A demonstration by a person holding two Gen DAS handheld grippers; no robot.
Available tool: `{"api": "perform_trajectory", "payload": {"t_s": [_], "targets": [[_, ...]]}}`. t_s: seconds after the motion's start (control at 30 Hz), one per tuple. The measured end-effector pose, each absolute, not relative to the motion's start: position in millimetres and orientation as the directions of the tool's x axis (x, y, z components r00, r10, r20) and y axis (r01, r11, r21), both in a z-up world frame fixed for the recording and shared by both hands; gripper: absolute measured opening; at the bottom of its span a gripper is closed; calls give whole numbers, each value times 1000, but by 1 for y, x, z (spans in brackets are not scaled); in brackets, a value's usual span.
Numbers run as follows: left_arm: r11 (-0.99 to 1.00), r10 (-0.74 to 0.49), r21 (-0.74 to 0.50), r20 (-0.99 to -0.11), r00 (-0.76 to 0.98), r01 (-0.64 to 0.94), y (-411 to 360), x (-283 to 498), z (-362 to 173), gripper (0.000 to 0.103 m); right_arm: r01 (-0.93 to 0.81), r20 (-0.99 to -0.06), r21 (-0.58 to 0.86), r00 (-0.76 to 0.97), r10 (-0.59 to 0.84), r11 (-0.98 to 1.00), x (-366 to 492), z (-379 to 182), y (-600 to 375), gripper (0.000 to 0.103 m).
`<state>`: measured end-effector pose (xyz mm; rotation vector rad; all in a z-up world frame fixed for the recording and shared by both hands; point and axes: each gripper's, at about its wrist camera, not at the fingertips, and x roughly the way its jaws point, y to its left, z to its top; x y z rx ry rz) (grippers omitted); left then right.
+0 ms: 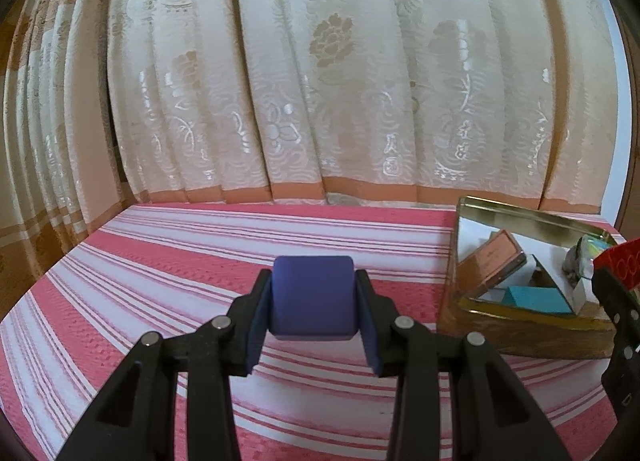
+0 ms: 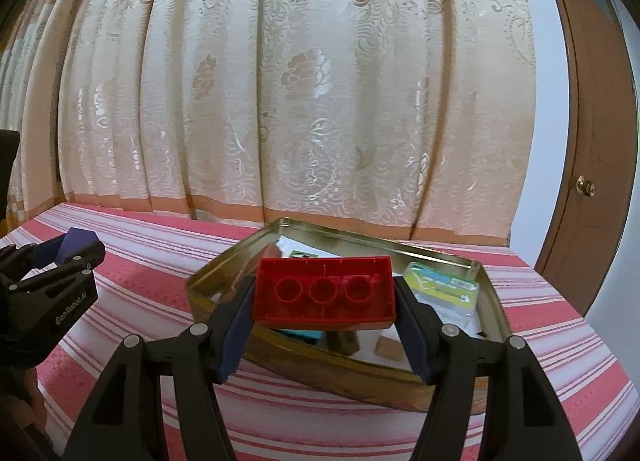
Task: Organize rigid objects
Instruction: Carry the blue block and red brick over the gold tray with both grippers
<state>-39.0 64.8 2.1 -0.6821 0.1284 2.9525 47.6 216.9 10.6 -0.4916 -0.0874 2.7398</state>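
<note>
My left gripper (image 1: pixel 314 297) is shut on a dark blue block (image 1: pixel 313 295) and holds it above the pink striped cloth (image 1: pixel 160 261), left of the gold tin (image 1: pixel 464 217). It also shows at the left of the right wrist view (image 2: pixel 68 253). My right gripper (image 2: pixel 324 297) is shut on a red building brick (image 2: pixel 324 293), hollow underside facing me, held over the near edge of the open gold tin (image 2: pixel 486 289). The red brick peeks in at the right edge of the left wrist view (image 1: pixel 622 265).
The tin holds a brown flat case (image 1: pixel 496 257), a teal box (image 1: pixel 536 299), a green and yellow packet (image 2: pixel 444 287) and other small items. A cream floral curtain (image 2: pixel 300 81) hangs behind the table. A brown door (image 2: pixel 588 141) stands at the right.
</note>
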Motion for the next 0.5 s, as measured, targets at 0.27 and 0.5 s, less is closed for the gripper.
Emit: {"api": "perform_trajectory", "payload": {"t_s": [0.27, 0.5], "targets": [[-984, 124, 59, -439, -890, -167, 88, -35, 2, 39, -351, -315, -135, -871, 376, -926, 50, 11, 236, 67], [-977, 167, 53, -424, -890, -209, 110, -33, 4, 39, -373, -300, -132, -868, 396, -918, 51, 14, 252, 67]]}}
